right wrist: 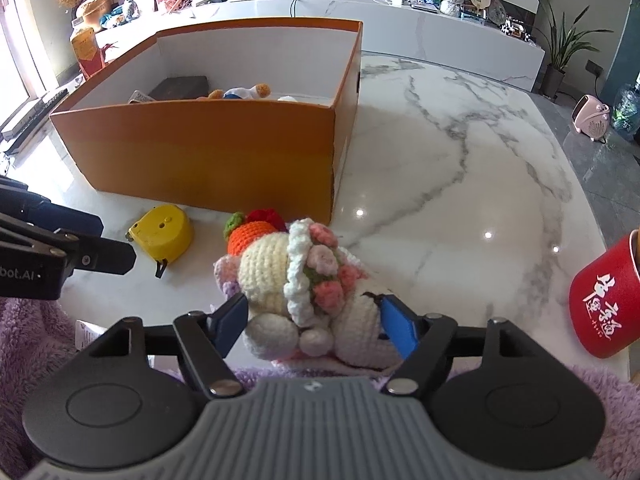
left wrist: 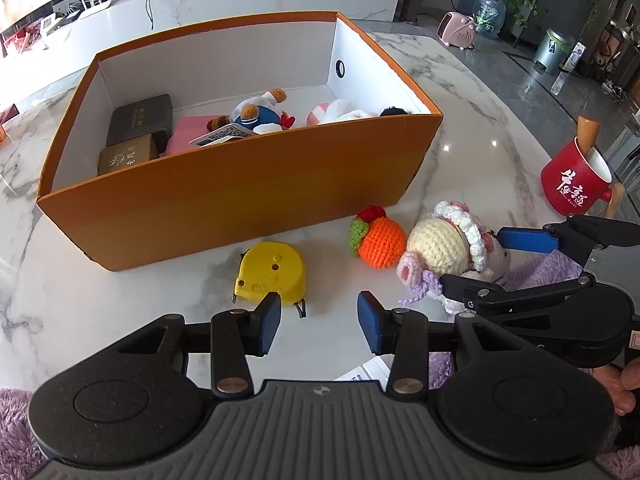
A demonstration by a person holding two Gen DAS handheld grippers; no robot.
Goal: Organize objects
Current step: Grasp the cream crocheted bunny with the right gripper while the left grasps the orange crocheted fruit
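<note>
An orange box (left wrist: 240,200) (right wrist: 208,152) stands on the marble table and holds small boxes and plush toys. In front of it lie a yellow tape measure (left wrist: 270,274) (right wrist: 166,234), a crocheted orange fruit (left wrist: 380,246) (right wrist: 252,234) and a crocheted doll (left wrist: 444,248) (right wrist: 304,296) with a flower headband. My left gripper (left wrist: 318,320) is open and empty, just short of the tape measure. My right gripper (right wrist: 316,324) (left wrist: 480,264) has its blue pads on either side of the doll's body, closed against it.
A red mug (left wrist: 576,184) (right wrist: 608,300) with a wooden handle stands at the right of the table. A purple fleece sleeve (right wrist: 36,340) and a paper slip (left wrist: 364,372) lie at the near edge. A counter with cables (right wrist: 320,4) stands behind the box.
</note>
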